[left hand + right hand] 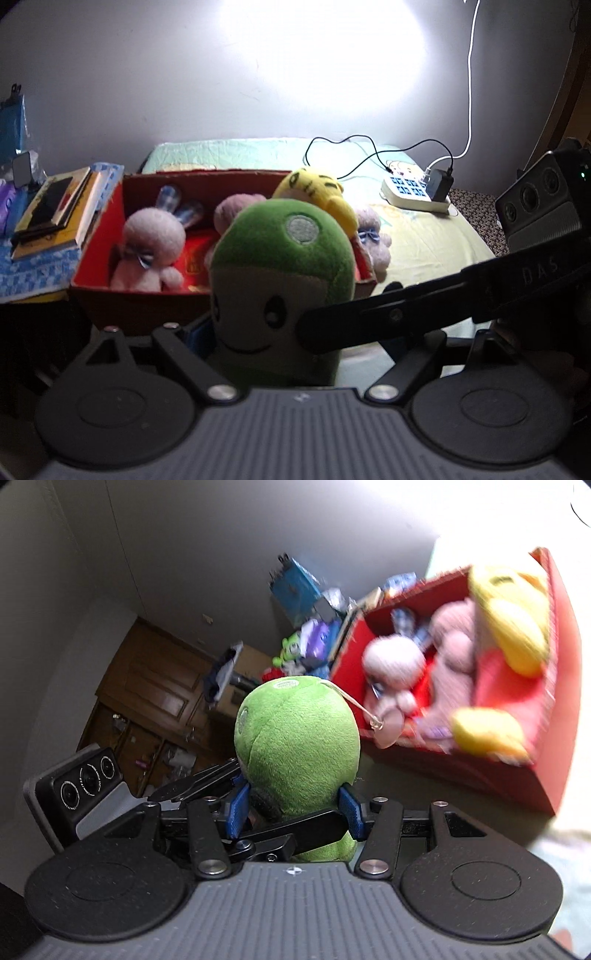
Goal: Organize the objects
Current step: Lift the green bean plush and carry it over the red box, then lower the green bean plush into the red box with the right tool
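A: Item, green plush toy (297, 738)?
B: Clamped between the blue pads (238, 808) of the right gripper (295, 810), just in front of the red box (122, 295).
A: Left gripper (273, 332)?
B: Toy between its fingers; grip cannot be judged.
A: Box contents?
B: Pink bunny (147, 247), yellow plush (314, 192).

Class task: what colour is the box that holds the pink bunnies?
Red. The box shows best in the left wrist view, sharp rather than blurred.

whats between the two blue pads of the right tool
The green plush toy sits between the blue pads of the right tool, squeezed at its neck; the right wrist view shows it.
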{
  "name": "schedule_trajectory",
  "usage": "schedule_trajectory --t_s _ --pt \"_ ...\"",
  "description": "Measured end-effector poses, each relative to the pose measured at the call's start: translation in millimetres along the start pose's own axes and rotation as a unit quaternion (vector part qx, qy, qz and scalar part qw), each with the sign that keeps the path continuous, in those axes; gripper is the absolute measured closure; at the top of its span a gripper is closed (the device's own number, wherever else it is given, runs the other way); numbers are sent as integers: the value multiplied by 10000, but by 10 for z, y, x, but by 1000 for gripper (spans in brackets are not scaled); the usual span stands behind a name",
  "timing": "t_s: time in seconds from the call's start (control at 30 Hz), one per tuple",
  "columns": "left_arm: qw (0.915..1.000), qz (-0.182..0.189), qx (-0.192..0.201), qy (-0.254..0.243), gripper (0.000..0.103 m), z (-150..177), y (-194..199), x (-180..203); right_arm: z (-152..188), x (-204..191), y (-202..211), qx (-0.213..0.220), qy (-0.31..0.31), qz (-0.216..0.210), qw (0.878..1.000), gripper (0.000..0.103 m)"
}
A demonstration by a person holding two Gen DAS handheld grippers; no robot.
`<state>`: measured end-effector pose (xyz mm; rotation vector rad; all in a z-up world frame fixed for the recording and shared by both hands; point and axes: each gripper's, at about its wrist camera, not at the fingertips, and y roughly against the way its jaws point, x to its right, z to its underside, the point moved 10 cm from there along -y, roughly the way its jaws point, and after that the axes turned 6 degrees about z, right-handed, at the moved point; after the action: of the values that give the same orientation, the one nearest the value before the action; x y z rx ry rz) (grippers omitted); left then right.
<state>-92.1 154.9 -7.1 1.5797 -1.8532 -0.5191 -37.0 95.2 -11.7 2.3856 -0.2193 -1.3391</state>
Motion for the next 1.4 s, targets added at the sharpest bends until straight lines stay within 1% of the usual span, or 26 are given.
schedule_trajectory --t_s 0.17,0.33,0.47,0.57,0.73,0.93,1.07,1.23,1.33,1.4 --pt "9993 132 275 -238 17 -295 86 -272 -294 -149 -176 494 111 141 9986 48" --pt "9972 267 575 -384 17 -587 107 -511 -551 -230 -291 935 284 347 9946 48" --pt "9963 400 632 -419 17 -756 24 -685 -700 -160 -346 1211 272 514 9909 48" --pt "9961 492 624 -376 17 -832 -96 -768 -815 -66 -414 1331 191 661 9887 48" --pt "9964 684 450 -237 17 -844 -384 -891 -889 192 -539 1434 -26 955 9850 48" --pt "9964 835 53 -103 17 -741 -767 -1074 -903 486 -785 1403 -343 1259 9815 48" --pt "9949 966 -269 52 17 -604 -973 -1184 -819 623 -860 1289 -539 1437 9797 48" --pt "9940 968 -511 59 17 -476 -1110 -1244 -744 711 -925 1217 -813 1495 9779 49" --pt "9943 925 -531 14 17 -462 -1133 -1303 -721 716 -932 1230 -1048 1543 9747 49" --pt "9953 817 -523 -50 17 -466 -1131 -1339 -711 737 -967 1210 -1109 1680 9720 51"
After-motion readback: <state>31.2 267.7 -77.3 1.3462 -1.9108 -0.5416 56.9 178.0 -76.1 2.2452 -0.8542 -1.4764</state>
